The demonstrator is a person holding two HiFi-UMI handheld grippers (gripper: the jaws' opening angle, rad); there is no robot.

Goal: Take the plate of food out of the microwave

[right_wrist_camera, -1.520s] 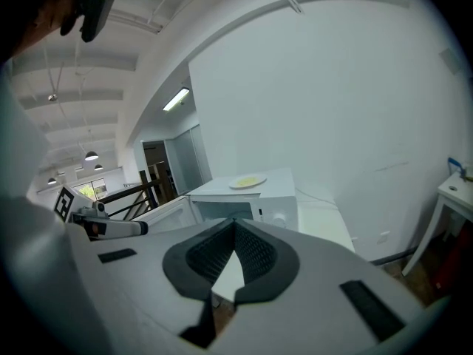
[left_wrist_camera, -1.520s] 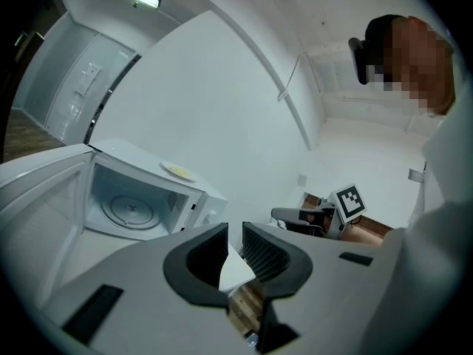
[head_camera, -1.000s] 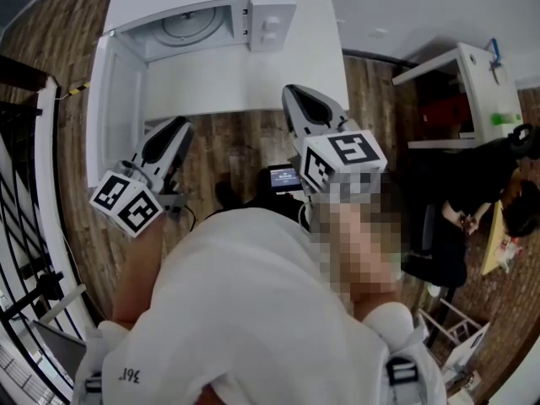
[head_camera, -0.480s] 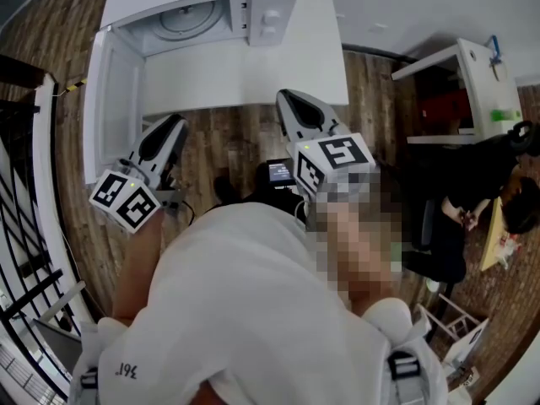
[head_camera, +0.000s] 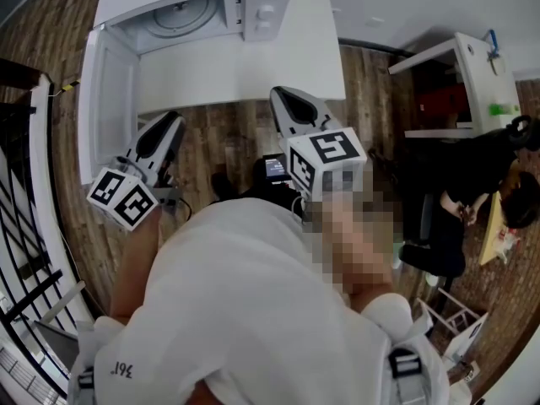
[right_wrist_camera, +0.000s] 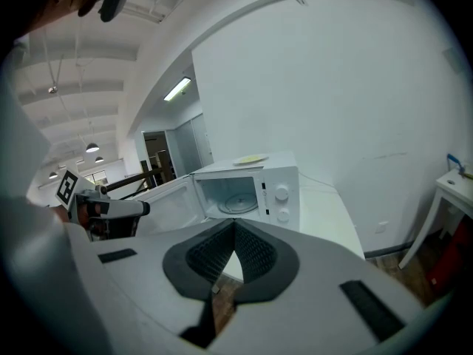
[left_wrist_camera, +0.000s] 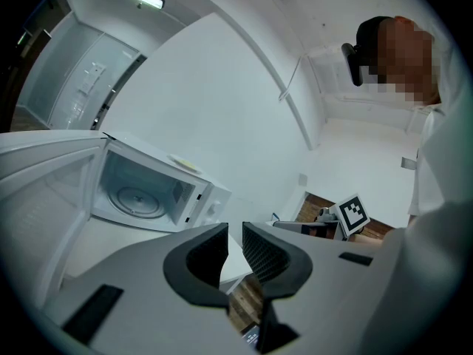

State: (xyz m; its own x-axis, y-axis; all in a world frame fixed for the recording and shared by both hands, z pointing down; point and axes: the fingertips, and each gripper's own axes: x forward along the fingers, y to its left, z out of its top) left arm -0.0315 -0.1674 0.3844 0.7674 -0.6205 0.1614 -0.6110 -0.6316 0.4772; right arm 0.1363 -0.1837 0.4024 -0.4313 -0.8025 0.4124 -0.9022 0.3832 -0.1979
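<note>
step in hand: we judge the plate is out, so we would hold both grippers clear of the open door point(head_camera: 105, 99)
left hand-held gripper point(left_wrist_camera: 235, 246): jaws slightly apart, nothing between them, near us
right hand-held gripper point(right_wrist_camera: 234, 231): jaws closed, empty
plate of food point(right_wrist_camera: 251, 159): pale, round, yellowish food, flat on top of the microwave point(right_wrist_camera: 255, 191)
microwave: white, far on the surface point(head_camera: 253, 74), only a bare turntable point(left_wrist_camera: 137, 198) inside
</note>
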